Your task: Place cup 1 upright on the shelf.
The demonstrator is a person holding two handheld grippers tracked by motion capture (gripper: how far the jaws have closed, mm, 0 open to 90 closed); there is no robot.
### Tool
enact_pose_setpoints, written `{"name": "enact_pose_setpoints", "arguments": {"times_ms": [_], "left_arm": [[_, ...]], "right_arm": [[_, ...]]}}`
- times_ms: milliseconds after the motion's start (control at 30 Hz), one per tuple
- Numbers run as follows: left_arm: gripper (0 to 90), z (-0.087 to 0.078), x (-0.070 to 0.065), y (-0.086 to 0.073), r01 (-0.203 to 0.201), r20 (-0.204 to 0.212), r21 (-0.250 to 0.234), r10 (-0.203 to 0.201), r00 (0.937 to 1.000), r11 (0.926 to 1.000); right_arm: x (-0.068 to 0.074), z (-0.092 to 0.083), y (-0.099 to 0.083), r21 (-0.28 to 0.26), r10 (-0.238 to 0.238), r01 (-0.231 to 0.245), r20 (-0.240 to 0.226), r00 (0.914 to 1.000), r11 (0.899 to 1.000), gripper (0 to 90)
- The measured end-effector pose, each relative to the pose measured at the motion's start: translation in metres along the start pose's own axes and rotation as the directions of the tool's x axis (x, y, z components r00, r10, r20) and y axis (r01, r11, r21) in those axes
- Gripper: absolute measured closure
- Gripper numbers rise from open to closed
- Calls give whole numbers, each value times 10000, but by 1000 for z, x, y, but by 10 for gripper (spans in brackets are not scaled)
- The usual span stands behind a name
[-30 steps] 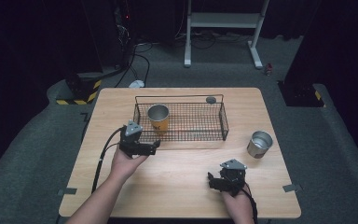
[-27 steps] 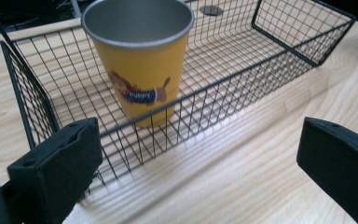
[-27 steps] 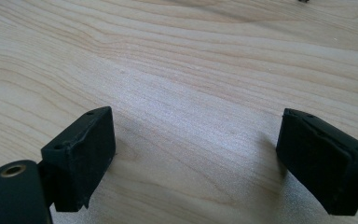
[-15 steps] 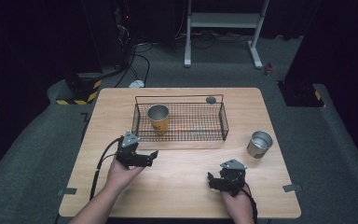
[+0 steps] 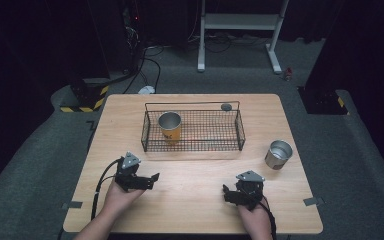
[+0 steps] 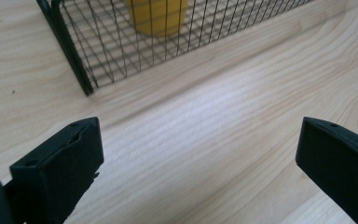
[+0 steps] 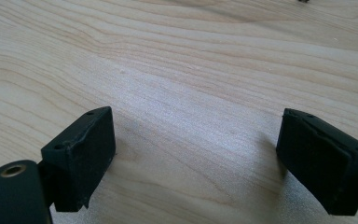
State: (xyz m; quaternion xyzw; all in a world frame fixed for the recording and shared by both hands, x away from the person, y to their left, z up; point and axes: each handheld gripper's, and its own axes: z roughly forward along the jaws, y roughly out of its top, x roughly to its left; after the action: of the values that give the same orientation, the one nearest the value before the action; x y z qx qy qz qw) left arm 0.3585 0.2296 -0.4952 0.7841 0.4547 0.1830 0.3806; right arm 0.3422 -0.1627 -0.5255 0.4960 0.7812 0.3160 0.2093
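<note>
A black wire basket [image 5: 240, 131] stands on the far half of the wooden table [image 5: 190, 200]. An orange cup [image 5: 170, 127] with a metal inside stands upright in the basket's left end; the left gripper view shows the orange cup [image 6: 156, 15] through the mesh of the wire basket [image 6: 70, 51]. A bare metal cup [image 5: 278, 154] stands on the table right of the basket. My left gripper [image 5: 153, 179] rests near the front left, open and empty, wide open in its own view [image 6: 198, 154]. My right gripper [image 5: 226, 194] sits at the front right, open over bare wood [image 7: 196, 149].
A small dark round object [image 5: 226, 106] lies just behind the basket's far right corner. Cables trail from both grippers toward the table's front edge. Dark floor, a white stand [image 5: 240, 30] and yellow-black taped equipment [image 5: 87, 97] lie beyond the table.
My left gripper has drawn back from the basket's left front corner toward the table's front edge, empty and open. The right gripper has stayed in place.
</note>
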Motion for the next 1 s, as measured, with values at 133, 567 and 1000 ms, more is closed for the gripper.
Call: {"name": "enact_pose_setpoints", "arguments": {"times_ms": [133,567,1000], "left_arm": [[19,3,2,-9,-92,-61,341,94,9999,9994],[39,14,-1,-28,-610,-259,901,636,9976,9941],[31,15,-1,-32,-612,-316,795,639,9975,9950]], "right_arm": [[0,0,0,2,0,0,1,10000,10000,116],[0,0,0,13,30,-30,-4,10000,10000,116],[-6,-6,1,-254,187,-190,-97,9998,9995,134]]}}
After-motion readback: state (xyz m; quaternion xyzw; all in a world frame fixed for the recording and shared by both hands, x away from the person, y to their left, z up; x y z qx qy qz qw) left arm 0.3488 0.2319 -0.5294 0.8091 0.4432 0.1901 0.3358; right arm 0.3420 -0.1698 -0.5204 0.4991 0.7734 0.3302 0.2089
